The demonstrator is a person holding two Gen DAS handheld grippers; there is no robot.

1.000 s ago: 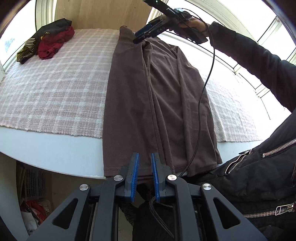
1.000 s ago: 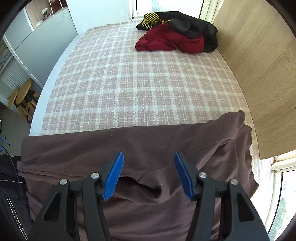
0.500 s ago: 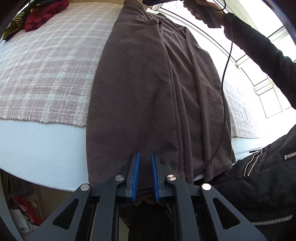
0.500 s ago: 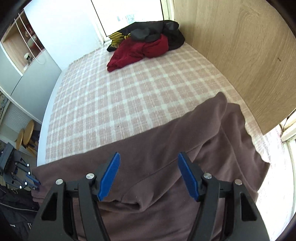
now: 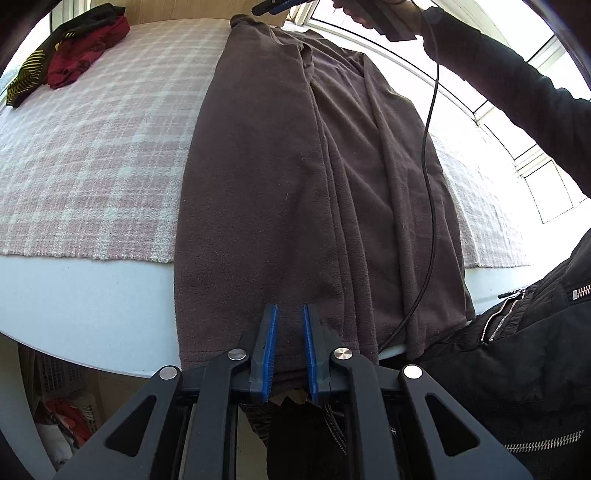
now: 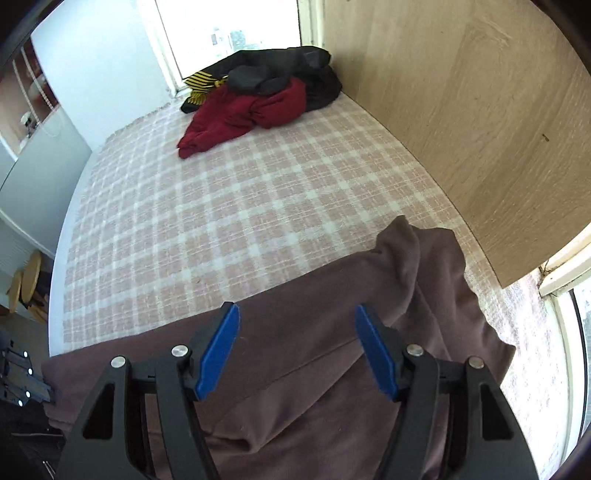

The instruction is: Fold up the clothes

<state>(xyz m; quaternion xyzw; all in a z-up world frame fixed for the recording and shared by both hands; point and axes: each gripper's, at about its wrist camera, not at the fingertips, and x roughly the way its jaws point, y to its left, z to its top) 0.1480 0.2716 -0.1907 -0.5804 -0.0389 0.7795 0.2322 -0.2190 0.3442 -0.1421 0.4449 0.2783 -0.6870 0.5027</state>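
A long brown garment (image 5: 266, 166) lies stretched across the pink plaid cloth (image 5: 92, 147), its near hem hanging over the white table edge. My left gripper (image 5: 289, 321) is shut on that hem, and the fabric runs between the narrow blue pads. In the right wrist view the garment's far end (image 6: 406, 266) lies bunched near the wooden panel. My right gripper (image 6: 293, 321) hovers above it, open wide, with nothing between its fingers. It also shows at the top of the left wrist view as the right gripper (image 5: 273, 5).
A pile of red, black and yellow-striped clothes (image 6: 258, 96) sits at the far corner by the window. A wooden panel (image 6: 461, 110) borders the cloth. A black cable (image 5: 428, 166) hangs over the garment. The person's black jacket (image 5: 517, 350) is at the near edge.
My left gripper has sunk toward the table edge with the hem still in it. The right gripper has rolled, shifted along the garment's far end, and its jaws stand a little wider.
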